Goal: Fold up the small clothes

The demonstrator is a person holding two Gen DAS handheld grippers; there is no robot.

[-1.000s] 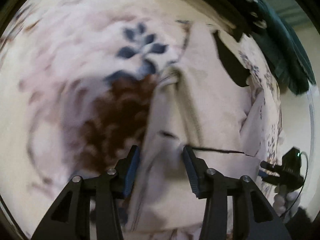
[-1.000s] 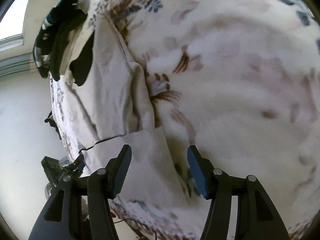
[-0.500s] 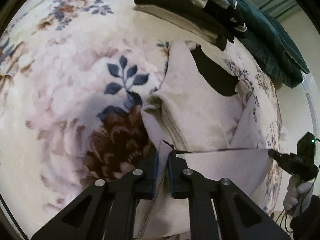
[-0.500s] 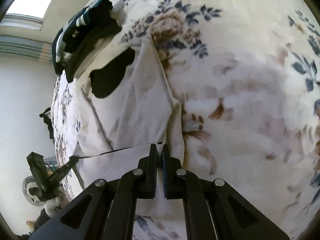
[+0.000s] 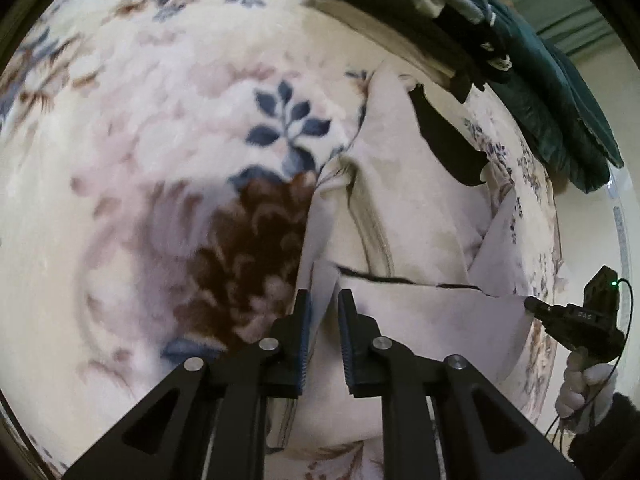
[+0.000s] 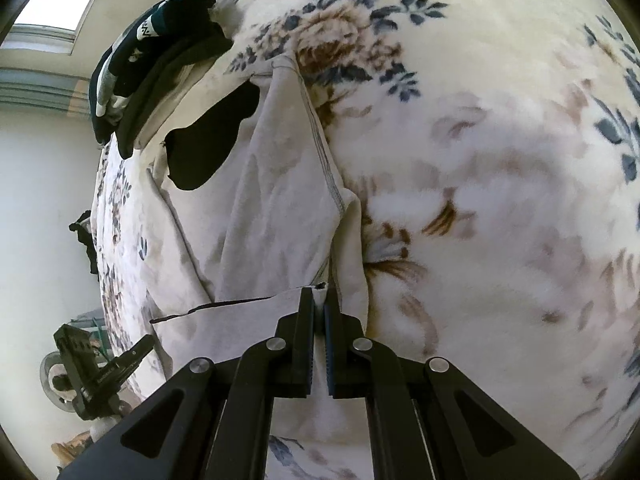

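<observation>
A pale cream garment (image 5: 416,216) with a black patch (image 5: 448,136) lies on a floral blanket; it also shows in the right wrist view (image 6: 276,208). Its near edge is folded up, showing a thin dark hem. My left gripper (image 5: 323,304) has its jaws slightly apart around the garment's near left corner, the cloth standing loose between them. My right gripper (image 6: 319,300) is shut on the garment's near right corner. Each gripper appears in the other's view: the right one (image 5: 576,316) and the left one (image 6: 108,368).
The floral fleece blanket (image 5: 140,160) covers the bed. A stack of dark folded clothes (image 5: 404,12) and a teal item (image 5: 560,92) lie beyond the garment; the stack also shows in the right wrist view (image 6: 156,52). The bed edge and a white wall (image 6: 40,200) lie to the side.
Both grippers closed on the garment's near corners half a second ago. Since then the left jaws have parted a little; the right stays shut.
</observation>
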